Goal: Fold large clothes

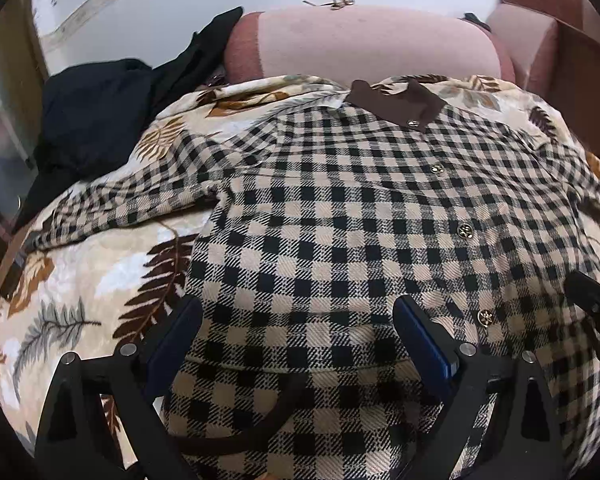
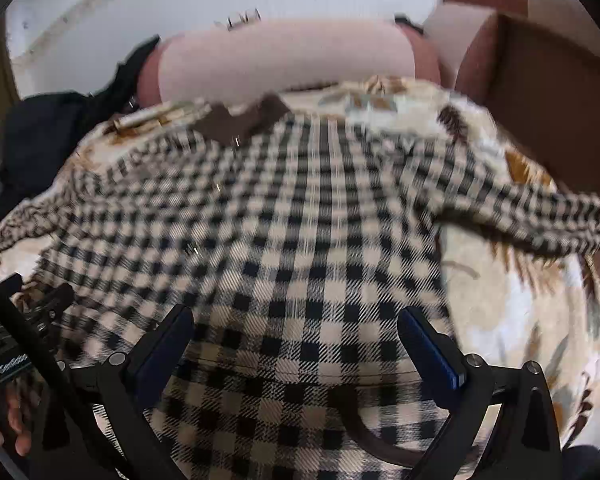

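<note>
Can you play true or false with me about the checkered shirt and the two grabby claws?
1. The checkered shirt lies spread on a leaf-print blanket. True.
2. The shirt's collar is bright green. False: it is brown.
3. The left gripper is shut tight on the shirt. False: its fingers stand wide apart over the hem, pinching nothing.
4. The right gripper is open too. True.
5. A dark garment lies beside the shirt, near a pink cushion. True.
6. The shirt has no buttons. False: gold buttons run down its front.
</note>
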Demonstrator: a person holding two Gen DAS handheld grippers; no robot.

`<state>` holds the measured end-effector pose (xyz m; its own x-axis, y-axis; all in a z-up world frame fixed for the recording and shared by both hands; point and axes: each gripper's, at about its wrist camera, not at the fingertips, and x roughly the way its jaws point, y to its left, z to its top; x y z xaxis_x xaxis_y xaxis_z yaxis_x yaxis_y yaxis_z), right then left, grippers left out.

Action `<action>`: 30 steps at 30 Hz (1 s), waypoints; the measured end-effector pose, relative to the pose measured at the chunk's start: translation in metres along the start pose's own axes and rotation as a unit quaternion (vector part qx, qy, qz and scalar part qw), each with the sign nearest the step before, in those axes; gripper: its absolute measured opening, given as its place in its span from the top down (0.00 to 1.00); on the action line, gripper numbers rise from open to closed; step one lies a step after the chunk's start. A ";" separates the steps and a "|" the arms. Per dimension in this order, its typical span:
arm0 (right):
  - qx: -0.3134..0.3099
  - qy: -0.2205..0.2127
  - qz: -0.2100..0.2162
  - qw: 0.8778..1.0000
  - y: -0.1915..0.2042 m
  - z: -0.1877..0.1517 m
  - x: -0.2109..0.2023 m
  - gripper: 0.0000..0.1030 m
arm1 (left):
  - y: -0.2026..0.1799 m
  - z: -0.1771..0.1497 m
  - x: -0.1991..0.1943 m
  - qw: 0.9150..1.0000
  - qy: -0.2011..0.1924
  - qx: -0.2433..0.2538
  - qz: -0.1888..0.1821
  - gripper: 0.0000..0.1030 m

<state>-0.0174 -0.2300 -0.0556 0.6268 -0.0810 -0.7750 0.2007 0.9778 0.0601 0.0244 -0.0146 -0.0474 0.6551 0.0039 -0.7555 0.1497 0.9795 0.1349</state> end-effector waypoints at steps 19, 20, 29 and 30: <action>0.003 -0.098 0.006 0.995 -0.027 0.020 -0.114 0.00 | -0.007 0.026 -0.112 0.993 -0.115 0.001 -0.027 0.07; 0.004 -0.099 0.008 0.995 -0.027 0.019 -0.116 0.00 | -0.007 0.025 -0.113 0.993 -0.115 0.001 -0.028 0.07; 0.005 -0.106 0.013 0.994 -0.027 0.016 -0.125 0.00 | -0.006 0.020 -0.125 0.993 -0.117 0.000 -0.028 0.07; 0.006 -0.106 0.014 0.994 -0.027 0.016 -0.126 0.00 | -0.005 0.021 -0.125 0.993 -0.116 -0.001 -0.029 0.07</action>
<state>-0.0895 -0.2496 0.0503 0.7763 -0.0936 -0.6234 0.1885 0.9781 0.0880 -0.0434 -0.0245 0.0599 0.7987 -0.0996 -0.5935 0.1917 0.9769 0.0941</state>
